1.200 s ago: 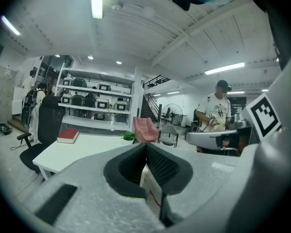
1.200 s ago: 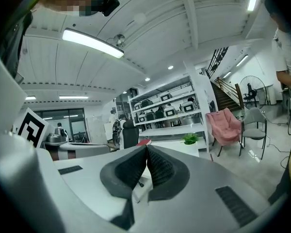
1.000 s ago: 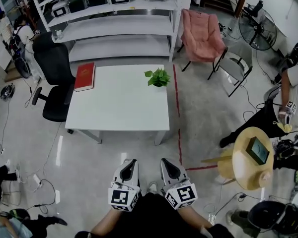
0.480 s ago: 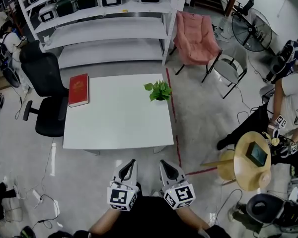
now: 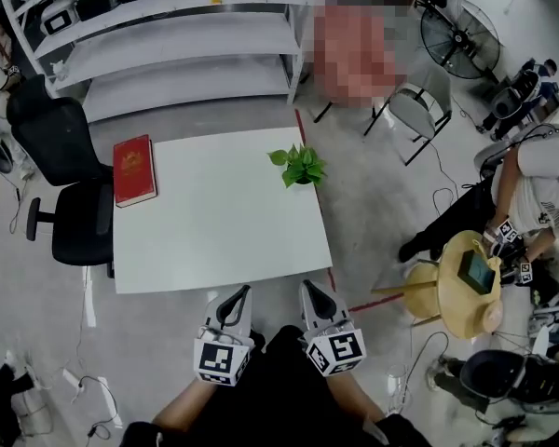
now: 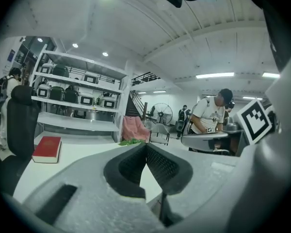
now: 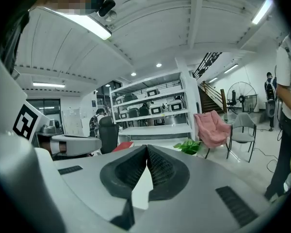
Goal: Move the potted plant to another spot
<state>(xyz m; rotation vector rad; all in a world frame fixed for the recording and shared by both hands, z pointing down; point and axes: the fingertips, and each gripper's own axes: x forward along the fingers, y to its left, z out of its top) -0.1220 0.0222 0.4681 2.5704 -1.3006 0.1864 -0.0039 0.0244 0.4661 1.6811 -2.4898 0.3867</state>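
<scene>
Both tools sit low, just short of the desk's near edge. Left tool [image 5: 243, 292] and right tool [image 5: 309, 289] each have jaws closed tip to tip, nothing between em. The cubes on both carry b/w square markers. Desk [image 5: 214, 231] is plain white, on a grey floor w/ a red tape line [image 5: 373, 304] off its right side. Potted plant [image 5: 301, 166] stands near the far right corner: small, bright green leaves, pot mostly hidden under em. Red book [image 5: 133, 169] lies at the far left edge, gold cover print too small to read. Black office chair [image 5: 61, 194] is left of the desk, white shelving [image 5: 168, 54] behind it.

Lab: equipment shelving [image 5: 168, 26], floor cables [image 5: 84, 380].
</scene>
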